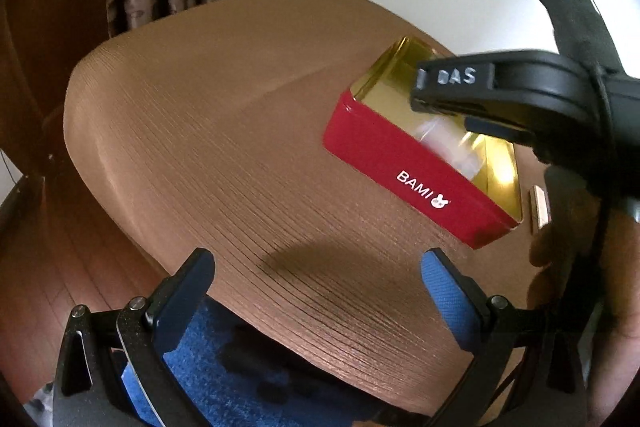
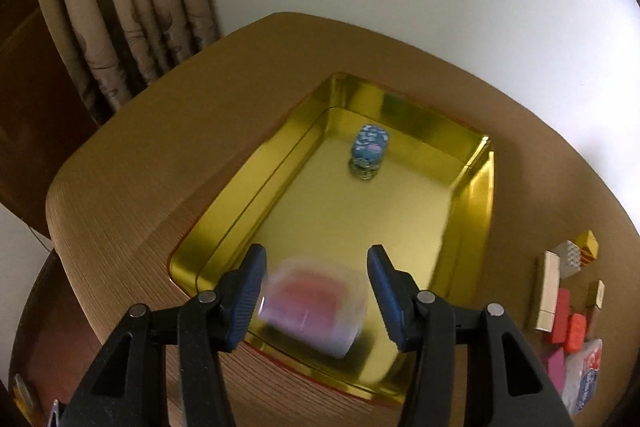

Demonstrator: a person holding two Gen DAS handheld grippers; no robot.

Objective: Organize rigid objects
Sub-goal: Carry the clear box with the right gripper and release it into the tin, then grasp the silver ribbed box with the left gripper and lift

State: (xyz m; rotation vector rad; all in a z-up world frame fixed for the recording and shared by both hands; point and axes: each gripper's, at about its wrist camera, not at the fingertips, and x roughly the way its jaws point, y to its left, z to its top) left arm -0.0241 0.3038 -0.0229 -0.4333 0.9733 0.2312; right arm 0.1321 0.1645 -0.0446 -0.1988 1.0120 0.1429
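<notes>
An open tin with red walls (image 1: pixel 400 163) and a gold inside (image 2: pixel 360 219) sits on the brown ribbed table (image 1: pixel 220 127). A small blue patterned object (image 2: pixel 370 147) stands on the tin's floor near the far end. My right gripper (image 2: pixel 316 255) hangs over the near end of the tin, shut on a clear plastic box (image 2: pixel 312 307) with red and pink inside, which looks blurred. From the left wrist view the right gripper (image 1: pixel 440 111) shows above the tin with the clear box (image 1: pixel 444 143) under its fingers. My left gripper (image 1: pixel 318 267) is open over bare table, left of the tin, with nothing between its fingers.
Loose blocks lie on the table right of the tin: a beige block (image 2: pixel 548 291), red blocks (image 2: pixel 560 315), a yellow block (image 2: pixel 588 245), a white one (image 2: pixel 568 255) and a plastic packet (image 2: pixel 584 375). A curtain (image 2: pixel 120 7) hangs behind. Blue fabric (image 1: pixel 224 367) lies beneath the table's near edge.
</notes>
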